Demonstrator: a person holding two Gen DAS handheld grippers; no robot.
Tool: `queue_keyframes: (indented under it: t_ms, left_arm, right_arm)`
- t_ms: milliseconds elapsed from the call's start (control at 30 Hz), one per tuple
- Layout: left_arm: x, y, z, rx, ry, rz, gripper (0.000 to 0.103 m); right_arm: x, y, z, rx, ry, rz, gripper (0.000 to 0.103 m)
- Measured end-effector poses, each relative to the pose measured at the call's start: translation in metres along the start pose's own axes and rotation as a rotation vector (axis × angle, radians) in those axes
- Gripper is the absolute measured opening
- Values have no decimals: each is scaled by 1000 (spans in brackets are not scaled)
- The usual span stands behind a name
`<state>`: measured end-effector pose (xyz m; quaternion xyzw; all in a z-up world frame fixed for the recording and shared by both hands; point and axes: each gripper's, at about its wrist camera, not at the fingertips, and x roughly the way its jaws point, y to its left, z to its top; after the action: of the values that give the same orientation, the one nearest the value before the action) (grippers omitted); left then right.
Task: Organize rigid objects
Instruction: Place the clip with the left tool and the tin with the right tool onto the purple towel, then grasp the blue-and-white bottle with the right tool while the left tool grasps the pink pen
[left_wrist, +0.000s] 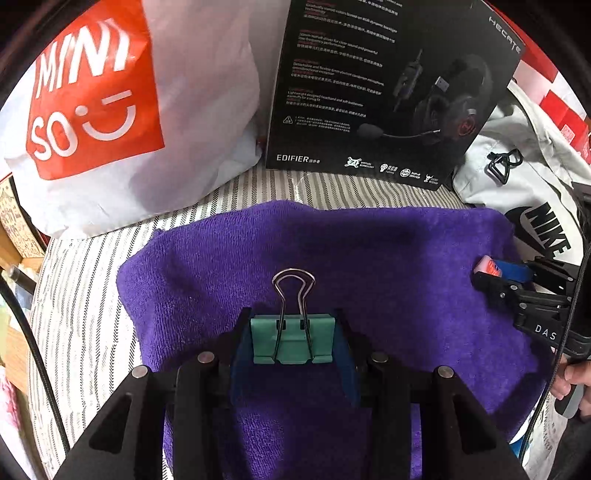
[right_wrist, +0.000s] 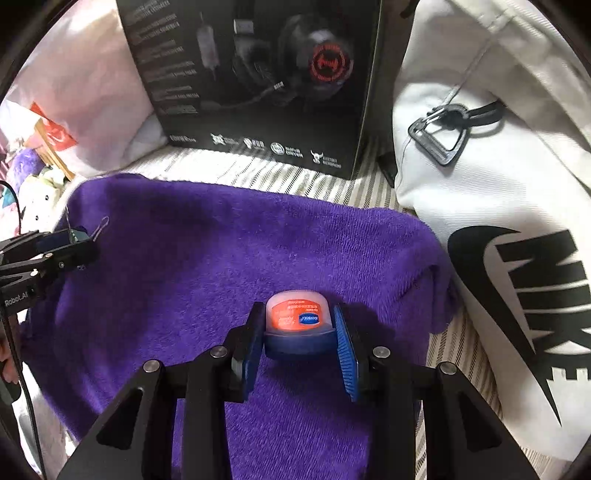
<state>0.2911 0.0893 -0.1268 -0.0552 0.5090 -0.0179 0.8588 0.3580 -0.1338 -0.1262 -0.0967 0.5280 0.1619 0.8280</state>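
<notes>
My left gripper (left_wrist: 293, 338) is shut on a teal binder clip (left_wrist: 291, 338) with silver wire handles, held over a purple towel (left_wrist: 369, 251). My right gripper (right_wrist: 299, 332) is shut on a small jar (right_wrist: 297, 317) with an orange label and a blue cap, also over the purple towel (right_wrist: 240, 251). The right gripper with the jar (left_wrist: 489, 267) shows at the right edge of the left wrist view. The left gripper with the clip (right_wrist: 77, 236) shows at the left edge of the right wrist view.
The towel lies on a striped sheet (left_wrist: 92, 266). Behind it stand a white Miniso bag (left_wrist: 110, 110) and a black Edifier headset box (left_wrist: 388, 92). A white Nike bag (right_wrist: 498, 221) lies at the right. Soft toys (right_wrist: 33, 184) sit at the far left.
</notes>
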Motion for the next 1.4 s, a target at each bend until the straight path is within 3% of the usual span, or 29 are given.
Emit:
queue_keyframes:
  t_ms: [100,233,267,367,600,733,900,1167,1233,1300,1400]
  left_arm:
    - [3,-6,1,29,9,24,41]
    - [5,-20,-6,87,41,44,74]
    - [4,-21,-10,98,42,60,77]
    - [0,-26,-18,94,30,101,76]
    - [-51,-29,-47,35,-44,67,75]
    - [-84,-27,-84,-1,-61,38,75]
    - [-113,-28,-138,-24,-45,10,75]
    - [-128,-50,-206,-34,31,-40,75]
    - [-127,-60,-211,-14,38,-21,75]
    - [-120,-72,-217,35,59,44,75]
    - [-108,-81,-222,86,81,110,65]
  right_arm:
    - [2,4,0,-19,-7,-12,37]
    - [2,5,0,-29,-15,-3,38]
    - [3,4,-1,-31,-15,2,41]
    - [-1,3,-8,-32,7,22,57]
    - [-45,4,-40,-4,-28,29,57]
    - [-88,7,-70,15,-69,33,57]
    - [-125,7,-122,63,-82,45,61]
    - [-144,5,-204,176,-36,73,61]
    - [-148,5,-215,190,-33,67,61]
    - [-156,6,-221,195,-47,65,61]
    - [-161,9,-228,199,-60,62,61]
